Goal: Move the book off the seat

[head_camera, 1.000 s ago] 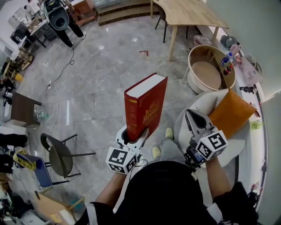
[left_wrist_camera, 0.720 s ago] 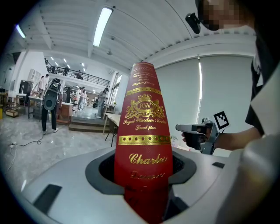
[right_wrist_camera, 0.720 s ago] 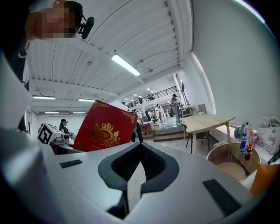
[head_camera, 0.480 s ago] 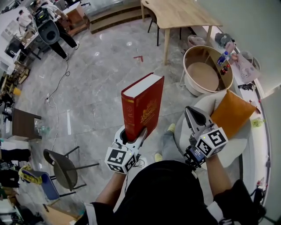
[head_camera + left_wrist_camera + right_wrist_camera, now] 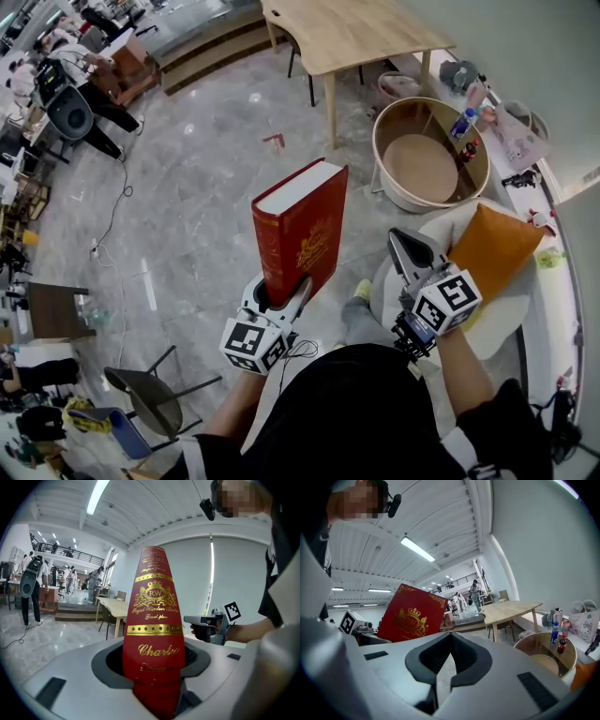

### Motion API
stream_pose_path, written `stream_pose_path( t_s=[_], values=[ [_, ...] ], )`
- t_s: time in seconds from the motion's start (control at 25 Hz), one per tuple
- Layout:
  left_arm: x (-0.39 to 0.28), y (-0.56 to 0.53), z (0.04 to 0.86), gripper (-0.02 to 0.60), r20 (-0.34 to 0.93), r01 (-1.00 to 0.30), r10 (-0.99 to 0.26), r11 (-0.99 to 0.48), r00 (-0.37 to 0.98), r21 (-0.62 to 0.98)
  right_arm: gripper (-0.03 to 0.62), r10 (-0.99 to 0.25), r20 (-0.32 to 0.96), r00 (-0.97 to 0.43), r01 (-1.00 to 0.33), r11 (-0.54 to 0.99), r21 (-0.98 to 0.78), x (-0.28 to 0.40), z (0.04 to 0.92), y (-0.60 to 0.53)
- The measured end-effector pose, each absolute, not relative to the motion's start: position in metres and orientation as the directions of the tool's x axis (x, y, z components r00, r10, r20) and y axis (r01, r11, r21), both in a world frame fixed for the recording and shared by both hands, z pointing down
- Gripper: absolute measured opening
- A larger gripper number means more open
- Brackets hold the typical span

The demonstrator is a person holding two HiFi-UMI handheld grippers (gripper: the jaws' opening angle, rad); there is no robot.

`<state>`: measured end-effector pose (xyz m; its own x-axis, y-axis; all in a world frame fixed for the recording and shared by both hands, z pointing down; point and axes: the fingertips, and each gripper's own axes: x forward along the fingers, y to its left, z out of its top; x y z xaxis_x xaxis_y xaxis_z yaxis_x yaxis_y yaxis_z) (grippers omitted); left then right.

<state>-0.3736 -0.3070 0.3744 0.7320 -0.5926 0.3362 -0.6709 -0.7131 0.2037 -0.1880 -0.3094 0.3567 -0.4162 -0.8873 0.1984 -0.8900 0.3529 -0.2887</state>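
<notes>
A thick red book (image 5: 300,225) with gold print stands upright over the grey floor, and my left gripper (image 5: 278,298) is shut on its lower end. In the left gripper view the spine (image 5: 152,634) fills the gap between the jaws. My right gripper (image 5: 410,246) hovers to the right of the book, shut with nothing in it, above the front edge of the white round seat (image 5: 506,323). An orange cushion (image 5: 497,246) lies on that seat. The right gripper view shows the book's cover (image 5: 412,618) to the left beyond the closed jaws (image 5: 449,641).
A round wooden tub (image 5: 431,155) stands behind the seat, with bottles (image 5: 461,122) on a ledge beside it. A wooden table (image 5: 347,33) is further back. A dark chair (image 5: 150,398) stands at lower left. People and equipment are at the far left.
Both grippers have travelled level across the room, the book still upright in the left one. The table, tub and floor have slid leftward and down in the head view.
</notes>
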Motion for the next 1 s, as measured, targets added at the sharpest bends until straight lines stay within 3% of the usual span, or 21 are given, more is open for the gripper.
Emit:
stream_pose_path(
  t_s=[0.52,1.0],
  values=[
    [-0.29,-0.412,0.366,0.245,0.323,-0.596,-0.525,-0.781,0.787,0.183,0.009,-0.914,0.174,-0.366,-0.905,0.305,-0.297,-0.114,0.357,-0.394],
    [-0.247,-0.441,0.365,0.245,0.33,-0.539,-0.465,-0.822,0.821,0.183,0.009,-0.942,0.176,-0.287,-0.927,0.227,-0.298,-0.069,0.363,-0.407]
  ],
)
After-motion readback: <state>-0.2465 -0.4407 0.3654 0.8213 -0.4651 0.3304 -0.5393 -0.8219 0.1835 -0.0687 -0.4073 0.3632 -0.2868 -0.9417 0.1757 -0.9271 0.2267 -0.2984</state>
